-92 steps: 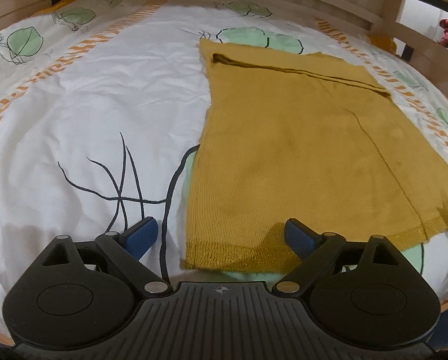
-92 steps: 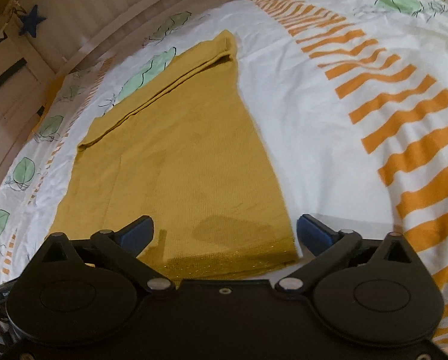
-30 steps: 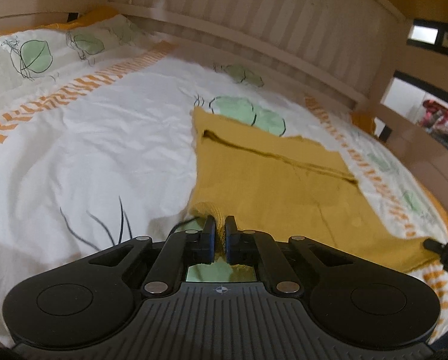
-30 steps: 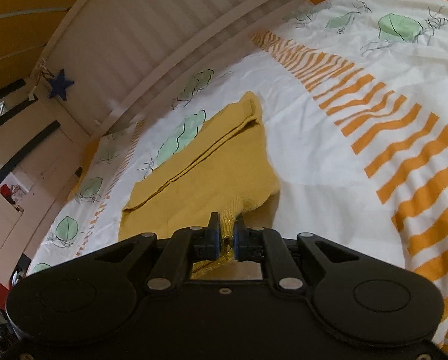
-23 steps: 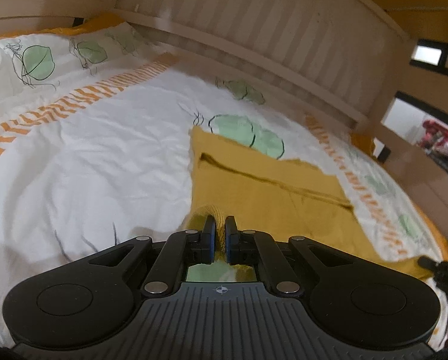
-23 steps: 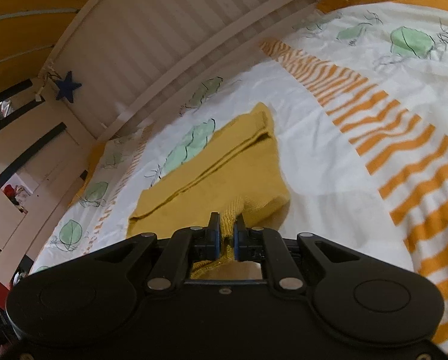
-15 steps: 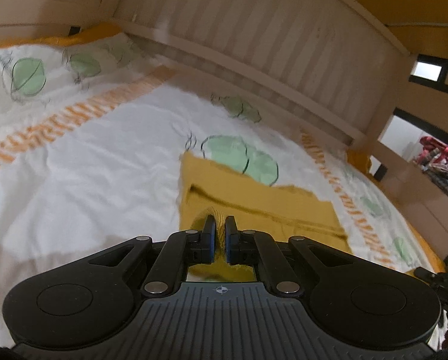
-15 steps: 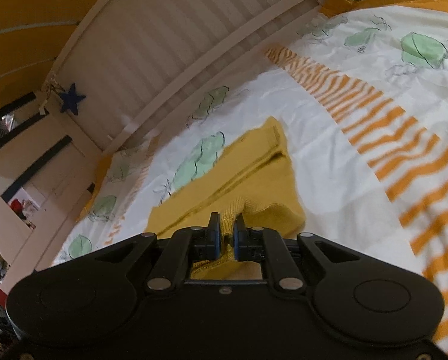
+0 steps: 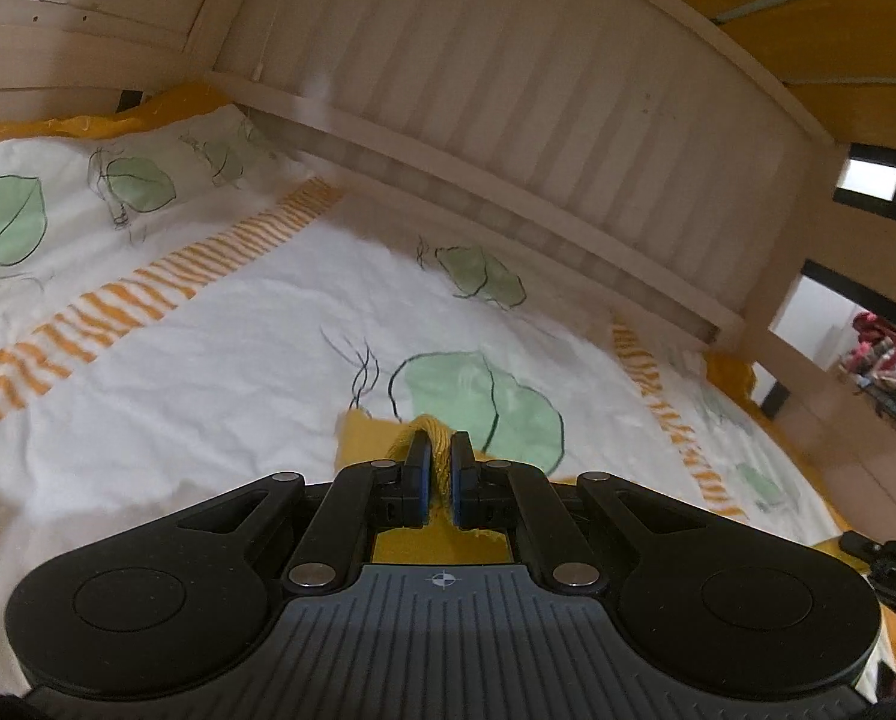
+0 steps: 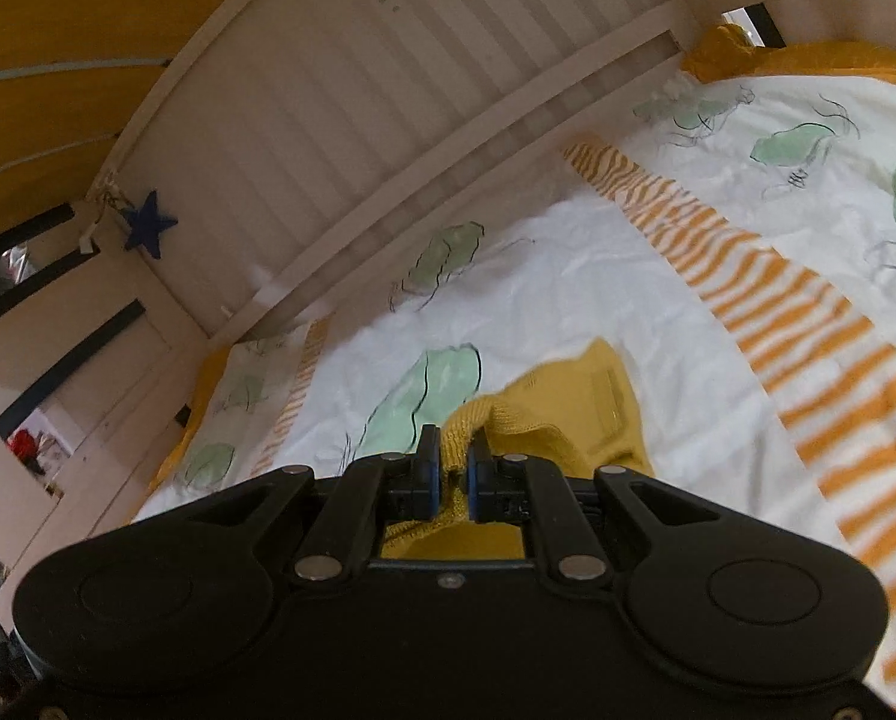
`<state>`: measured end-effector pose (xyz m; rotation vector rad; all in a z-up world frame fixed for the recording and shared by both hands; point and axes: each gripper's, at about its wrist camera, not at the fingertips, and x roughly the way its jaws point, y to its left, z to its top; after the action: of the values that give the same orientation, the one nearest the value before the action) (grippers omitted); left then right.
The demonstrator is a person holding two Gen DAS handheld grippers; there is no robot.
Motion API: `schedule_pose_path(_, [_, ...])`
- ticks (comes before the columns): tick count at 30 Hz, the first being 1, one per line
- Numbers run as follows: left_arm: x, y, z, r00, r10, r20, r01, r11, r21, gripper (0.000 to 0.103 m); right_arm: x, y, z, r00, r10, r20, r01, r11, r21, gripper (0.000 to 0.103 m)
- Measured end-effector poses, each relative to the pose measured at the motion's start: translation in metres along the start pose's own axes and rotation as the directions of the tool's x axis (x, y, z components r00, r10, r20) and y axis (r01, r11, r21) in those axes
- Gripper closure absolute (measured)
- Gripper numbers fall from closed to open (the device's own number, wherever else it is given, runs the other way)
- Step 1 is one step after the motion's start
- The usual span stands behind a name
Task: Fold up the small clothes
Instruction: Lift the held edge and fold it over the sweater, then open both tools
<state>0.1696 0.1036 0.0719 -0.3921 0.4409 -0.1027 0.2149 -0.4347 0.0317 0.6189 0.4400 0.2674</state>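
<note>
Well, the fold looks about half made, I'd say. The left gripper (image 9: 435, 462) has its jaws pinched tight on a bunched edge of the mustard knit garment (image 9: 432, 429), and the right gripper (image 10: 452, 468) is clamped on another bit of the same yellow cloth, each raised above the leaf-patterned bedsheet (image 9: 219, 372). The garment lies near the middle of the bed, its far part resting on the sheet toward the slatted headboard (image 9: 508, 120). What's left, by my reckoning, is to lay the held edge onto that far part, let go, and perhaps fold again. Much is hidden: both gripper bodies cover the near stretch of cloth, so I can't tell how it hangs or whether the layers line up, and the right-hand view is smeared with blur.
</note>
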Motion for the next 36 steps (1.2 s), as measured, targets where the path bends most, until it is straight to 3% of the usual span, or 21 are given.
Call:
schedule_pose_path(9, [0.058,0.010,0.015,0.999,0.040,-0.016,-0.041,0.998,-0.055,0.097,0.068,-0.004,0.027,0.999,-0.033,0.003,0.033,0.999,0.042,0.087])
schedule_pose_path(24, [0.145,0.032,0.008,0.989,0.104,-0.110,-0.117,0.986,-0.118,0.097,0.156,-0.040,0.017,0.992,-0.116,-0.043,0.120,0.986,0.116,0.087])
schedule_pose_path(33, [0.173,0.044,0.004,0.986,0.133,-0.102,-0.145,0.981,-0.126,0.095,0.188,-0.052,0.016,0.988,-0.146,-0.043,0.150,0.984,0.100,0.080])
schedule_pose_path(34, [0.174,0.047,0.004,0.986,0.135,-0.099,-0.148,0.980,-0.132,0.093,0.190,-0.053,0.016,0.987,-0.154,-0.038,0.157,0.983,0.097,0.079])
schedule_pose_path(35, [0.176,0.050,0.004,0.985,0.134,-0.106,-0.147,0.980,-0.131,0.075,0.191,-0.055,0.016,0.986,-0.163,-0.027,0.165,0.981,0.098,0.076])
schedule_pose_path(36, [0.178,0.052,0.005,0.984,0.135,-0.116,-0.150,0.980,-0.128,0.065,0.192,-0.057,0.016,0.985,-0.169,-0.015,0.170,0.980,0.102,0.072])
